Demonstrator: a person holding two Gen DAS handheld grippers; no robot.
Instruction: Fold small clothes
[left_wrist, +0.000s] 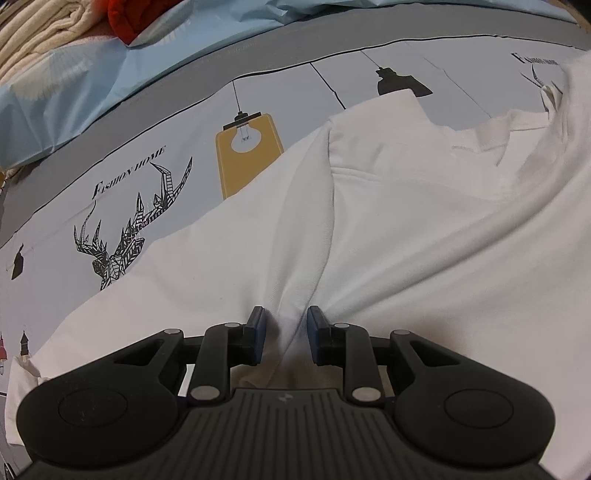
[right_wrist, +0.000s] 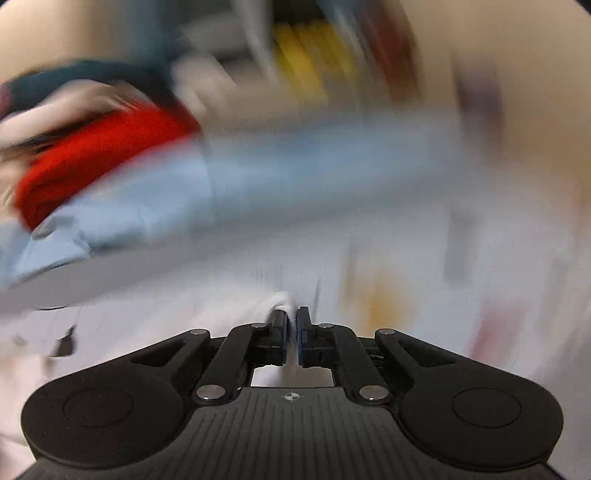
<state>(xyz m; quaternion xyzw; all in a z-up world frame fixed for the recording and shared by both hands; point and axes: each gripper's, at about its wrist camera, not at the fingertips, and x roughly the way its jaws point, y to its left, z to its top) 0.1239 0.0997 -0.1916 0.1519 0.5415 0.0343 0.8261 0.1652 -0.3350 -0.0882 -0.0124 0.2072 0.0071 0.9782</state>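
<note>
A white shirt (left_wrist: 388, 229) lies spread and rumpled across a printed sheet (left_wrist: 147, 177), its collar end toward the far right, folds running from the near edge up the middle. The left gripper (left_wrist: 284, 328) sits low at the shirt's near edge, its blue-padded fingers (left_wrist: 258, 330) partly apart with a ridge of white cloth bunched up between them; the pads appear to press the sides of that ridge, though a firm grip cannot be confirmed.

The sheet carries a black geometric stag (left_wrist: 125, 236) under the words "Fashion Home", a yellow hanging lamp (left_wrist: 247, 151) and a black lamp (left_wrist: 400, 83) partly covered by the shirt's edge. Beyond the sheet's grey border lie pale blue cloth (left_wrist: 74, 92), a cream knit (left_wrist: 33, 33) and a red garment (left_wrist: 133, 14).

The right wrist view is heavily blurred. The right gripper (right_wrist: 291, 328) has its fingers (right_wrist: 303, 332) nearly together, pinching a bit of white cloth that pokes out at the tips. Behind it, only smears can be made out: a red garment (right_wrist: 96, 158), blue cloth (right_wrist: 258, 173).
</note>
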